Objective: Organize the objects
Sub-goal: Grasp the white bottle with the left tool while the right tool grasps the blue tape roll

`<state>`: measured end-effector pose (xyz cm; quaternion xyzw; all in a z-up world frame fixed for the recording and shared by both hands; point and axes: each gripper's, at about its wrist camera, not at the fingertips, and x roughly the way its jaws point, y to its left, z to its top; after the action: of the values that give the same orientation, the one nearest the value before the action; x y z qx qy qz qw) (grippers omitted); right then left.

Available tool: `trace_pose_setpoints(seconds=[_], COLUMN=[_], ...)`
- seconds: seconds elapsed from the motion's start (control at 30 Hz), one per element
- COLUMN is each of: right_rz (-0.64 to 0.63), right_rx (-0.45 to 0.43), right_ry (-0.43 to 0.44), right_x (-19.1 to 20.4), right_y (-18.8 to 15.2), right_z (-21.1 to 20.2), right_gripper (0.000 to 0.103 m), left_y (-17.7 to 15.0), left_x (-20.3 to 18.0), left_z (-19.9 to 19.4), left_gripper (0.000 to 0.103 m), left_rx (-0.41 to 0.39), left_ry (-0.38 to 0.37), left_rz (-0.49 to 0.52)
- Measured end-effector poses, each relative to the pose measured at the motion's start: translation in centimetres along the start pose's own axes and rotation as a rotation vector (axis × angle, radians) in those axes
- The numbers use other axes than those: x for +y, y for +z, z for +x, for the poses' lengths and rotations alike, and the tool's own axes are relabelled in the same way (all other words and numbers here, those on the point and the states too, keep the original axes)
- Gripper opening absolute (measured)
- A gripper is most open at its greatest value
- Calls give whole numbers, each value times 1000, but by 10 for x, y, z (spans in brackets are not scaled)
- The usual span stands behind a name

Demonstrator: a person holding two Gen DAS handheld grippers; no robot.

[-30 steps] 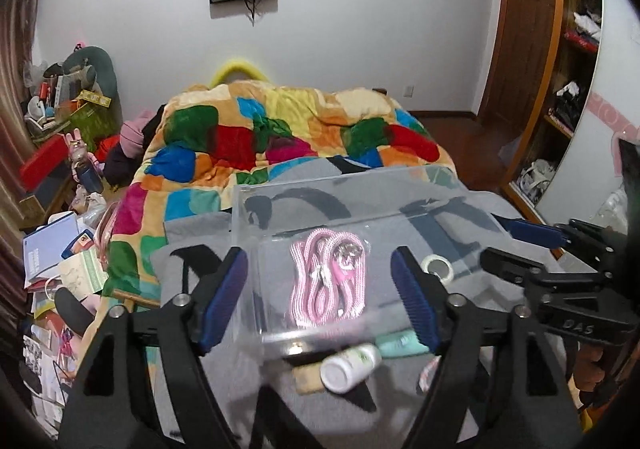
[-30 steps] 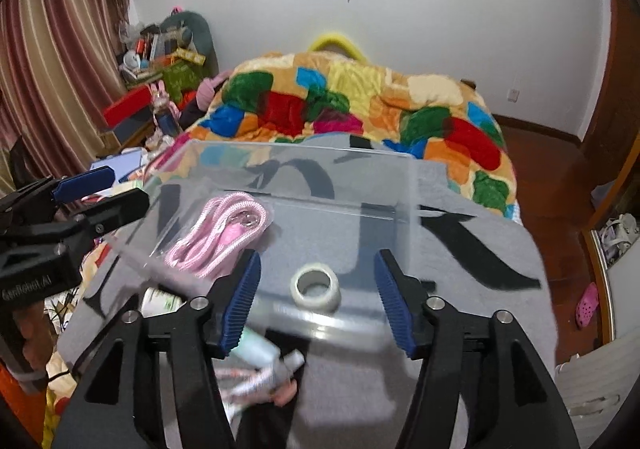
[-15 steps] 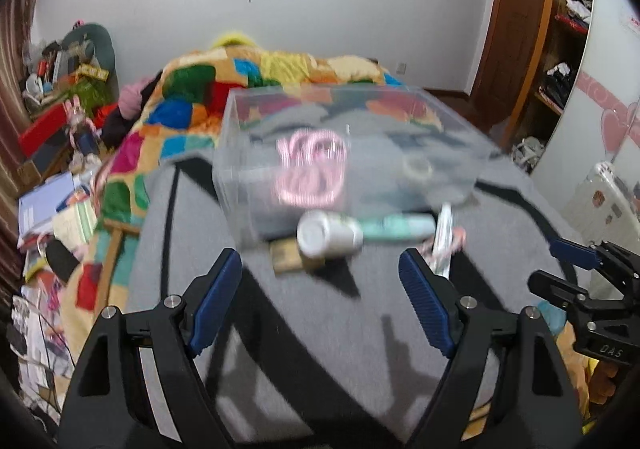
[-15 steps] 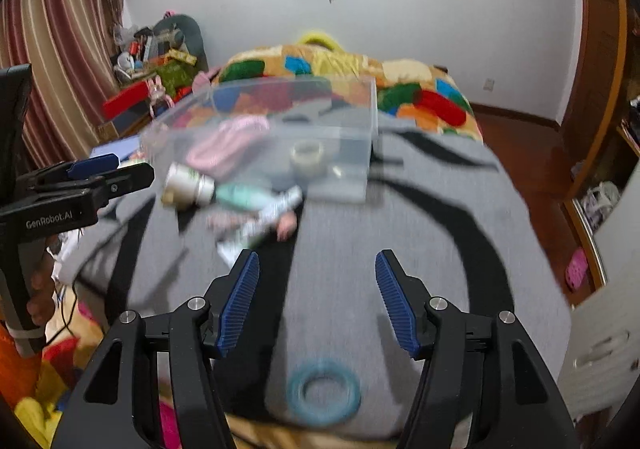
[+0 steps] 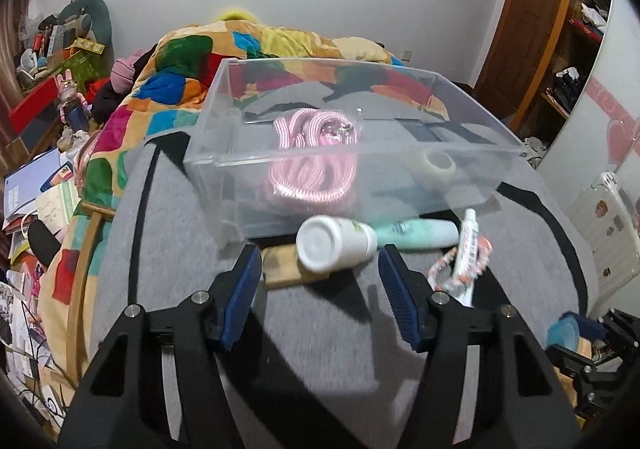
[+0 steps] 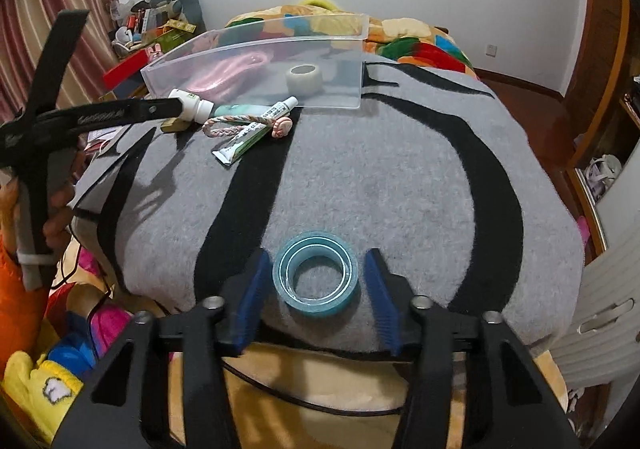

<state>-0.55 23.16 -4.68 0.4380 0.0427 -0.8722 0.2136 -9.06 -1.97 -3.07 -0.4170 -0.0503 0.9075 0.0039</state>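
Tongs gape: left near bottle, right seemingly straddling tape.

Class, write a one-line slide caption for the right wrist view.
Open right gripper straddles a blue tape roll on the grey blanket; clear bin lies beyond.

The blanket is grey with broad black curving stripes; the tape roll is translucent teal-blue; the gripper pads are dark blue on black arms; the box is clear; the cord inside is pink and white; the bottle is white; the tube beside it is mint green; the quilt is a patchwork of red, green, blue, orange and yellow.
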Motion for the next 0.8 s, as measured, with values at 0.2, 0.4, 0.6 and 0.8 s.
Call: trace_pose_setpoints(seconds=[0.2, 0.4, 0.6, 0.8], right_rz=[-1, -18, -29, -51], right_rx=[-39, -89, -139, -180], right_ry=[15, 17, 12, -2], right_x=[2, 8, 9, 11], right_y=[6, 25, 50, 82], right_z=[-6, -8, -6, -2], right_gripper=[36, 36, 36, 36], left_y=[2, -5, 4, 25], left_x=[-4, -9, -12, -11], left_z=[14, 1, -29, -55], left_gripper=[39, 39, 39, 39], left_rx=[27, -24, -100, -173], left_ry=[-19, -2, -13, -12], left_rz=[-10, 26, 42, 48])
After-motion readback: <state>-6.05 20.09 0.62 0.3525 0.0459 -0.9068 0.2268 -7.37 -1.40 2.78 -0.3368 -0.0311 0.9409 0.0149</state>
